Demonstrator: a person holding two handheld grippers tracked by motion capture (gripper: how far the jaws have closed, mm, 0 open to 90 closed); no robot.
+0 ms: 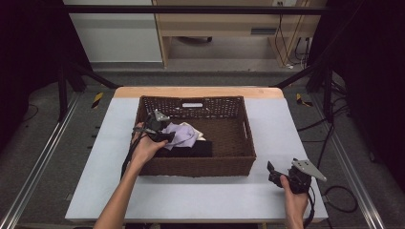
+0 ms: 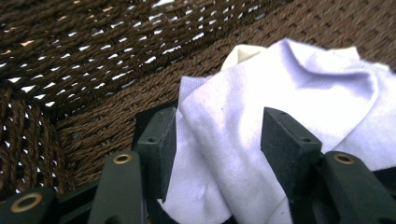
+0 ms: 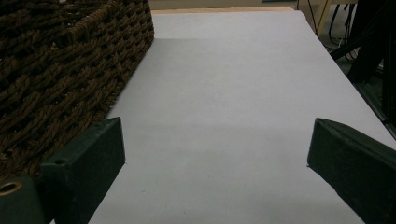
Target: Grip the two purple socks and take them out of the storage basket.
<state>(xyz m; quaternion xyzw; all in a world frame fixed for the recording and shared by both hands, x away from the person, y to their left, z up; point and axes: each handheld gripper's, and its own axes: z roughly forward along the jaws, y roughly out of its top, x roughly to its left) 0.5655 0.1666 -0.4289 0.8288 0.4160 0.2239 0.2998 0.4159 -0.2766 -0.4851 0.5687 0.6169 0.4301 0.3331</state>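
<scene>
A brown wicker basket (image 1: 200,167) stands in the middle of the pale table (image 1: 286,124). In its left half lies a lavender cloth (image 1: 184,133), with a cream cloth (image 1: 199,134) and a black cloth (image 1: 191,149) beside and under it. My left gripper (image 1: 165,135) is down inside the basket over the lavender cloth. In the left gripper view its jaws (image 2: 217,140) stand apart, astride a fold of the lavender cloth (image 2: 289,88) without squeezing it. The cream cloth (image 2: 243,52) peeks out behind. My right gripper (image 1: 273,172) rests near the table's front right, open, with nothing between its fingers (image 3: 217,154).
The basket's woven wall (image 2: 93,46) rises close on the left of the left gripper. In the right gripper view the basket (image 3: 56,70) is at the left and bare table (image 3: 224,84) stretches ahead. Black frame bars and cables stand beyond the table's edges.
</scene>
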